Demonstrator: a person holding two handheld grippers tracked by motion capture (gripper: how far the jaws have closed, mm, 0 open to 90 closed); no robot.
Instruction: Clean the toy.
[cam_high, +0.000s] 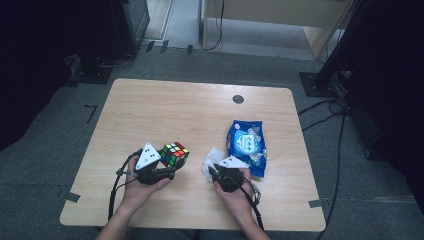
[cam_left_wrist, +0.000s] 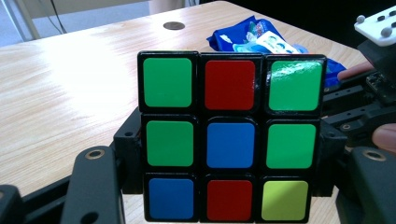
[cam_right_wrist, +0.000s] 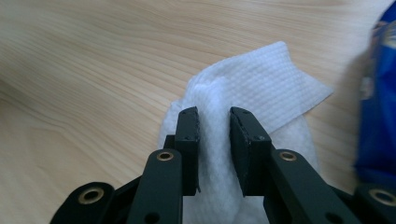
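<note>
A scrambled Rubik's cube is clamped between the jaws of my left gripper, just above the table's near left. In the left gripper view the cube shows green, red and blue stickers, with a jaw of my left gripper on each side. A crumpled white wipe lies at centre front. My right gripper points at it. In the right gripper view my right gripper pinches a raised fold of the wipe between its pads.
A blue pack of wet wipes lies flat just right of the wipe, close to my right hand. The wooden table has a round dark grommet near its far edge. Cables and dark stands line the floor around the table.
</note>
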